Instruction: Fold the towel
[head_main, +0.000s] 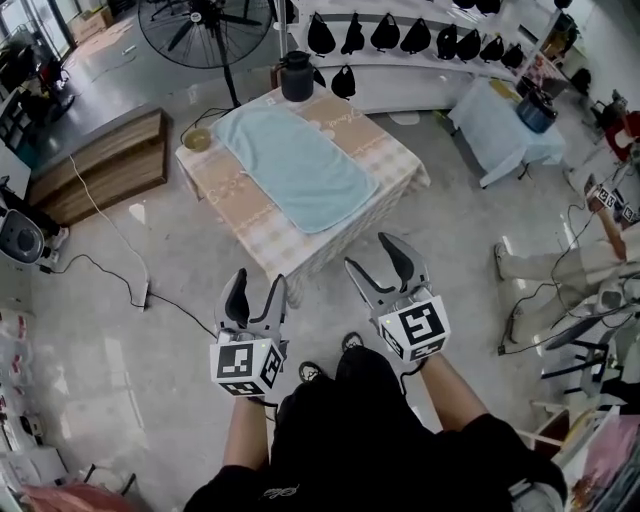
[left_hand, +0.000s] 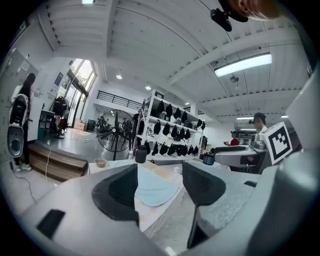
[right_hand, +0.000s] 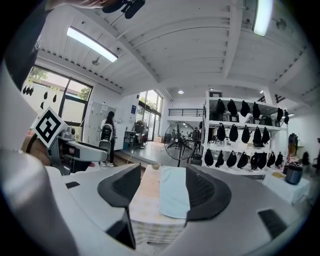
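Light-blue towel (head_main: 297, 165) lies flat, unfolded, on table (head_main: 240, 215).

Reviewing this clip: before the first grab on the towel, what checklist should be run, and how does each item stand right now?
1. Towel spread flat on the table: ok.
2. Left gripper open, nothing between its jaws: ok.
3. Right gripper open, nothing between its jaws: ok.
4. Grippers at the towel's near edge: not ok; both hang over the floor, short of the table.
5. Bowl off the towel: ok.
6. Dark jug clear of the towel's far corner: cannot tell.
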